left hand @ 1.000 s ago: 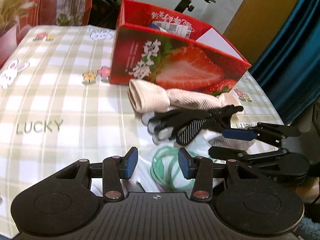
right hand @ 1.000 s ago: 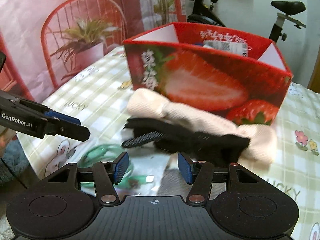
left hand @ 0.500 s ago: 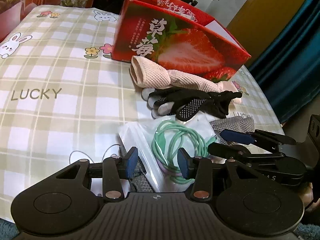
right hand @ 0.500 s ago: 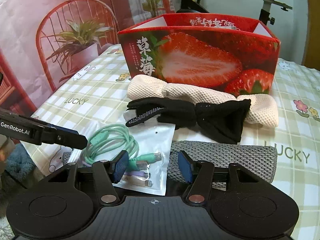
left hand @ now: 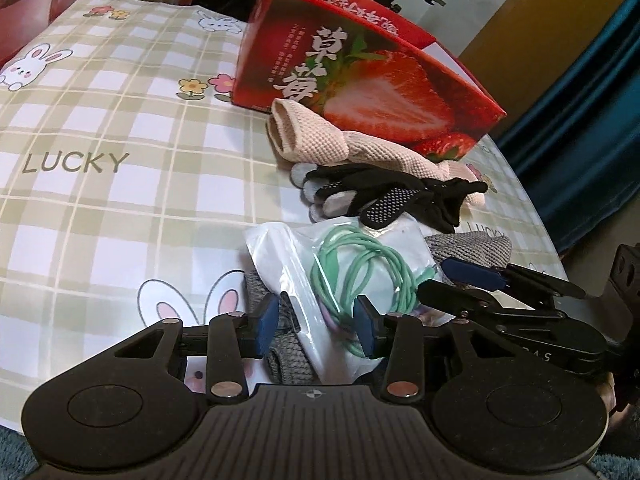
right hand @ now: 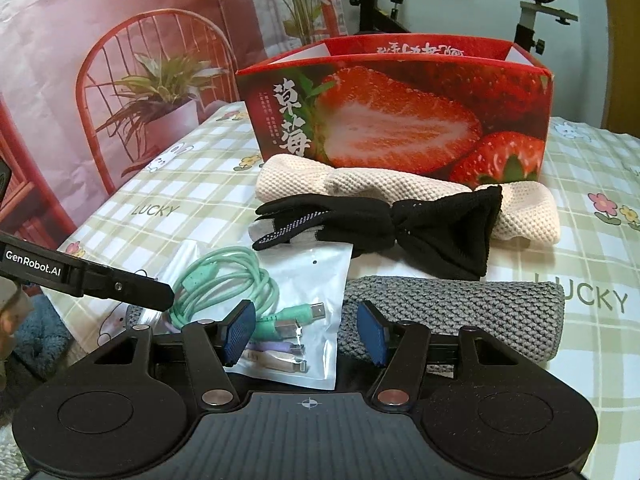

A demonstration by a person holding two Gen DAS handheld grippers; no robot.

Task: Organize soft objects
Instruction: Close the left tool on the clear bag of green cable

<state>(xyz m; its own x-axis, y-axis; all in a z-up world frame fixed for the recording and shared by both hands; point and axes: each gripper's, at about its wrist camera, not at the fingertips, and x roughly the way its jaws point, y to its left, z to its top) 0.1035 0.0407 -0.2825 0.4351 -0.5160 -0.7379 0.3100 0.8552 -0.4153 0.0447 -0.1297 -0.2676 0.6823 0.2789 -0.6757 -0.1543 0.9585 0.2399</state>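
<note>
Left gripper (left hand: 316, 326) had its pads spread, nothing pinched; the near edge of the clear bag (left hand: 288, 256) and a strip of the grey knit roll (left hand: 472, 246) showed between them, no contact visible. Right gripper (right hand: 306, 332) was also spread and empty, the bag's lower corner and the roll's left end in its gap.

Grey knit roll lay at the near edge of the table (left hand: 100, 208), just ahead of both grippers, partly under the bag. In the right wrist view its long axis ran left-right across the frame, parallel to the box front.

Bag held a coiled green cable (right hand: 224, 280) and some connector plugs; it sat on top of the roll's left end, so that was what stood in the way.

Behind it: black gloves (right hand: 380, 224), twisted at the middle, fingers pointing left, cuffs right, overlapping the bag's far edge. Behind those, the cream knit cloth (right hand: 524, 212), same left-right axis, touching the front of the red strawberry box (right hand: 400, 120). Box was open-topped, upright.

Off the table: exercise bike (right hand: 532, 4) and a red chair (right hand: 132, 92) printed on a backdrop.
</note>
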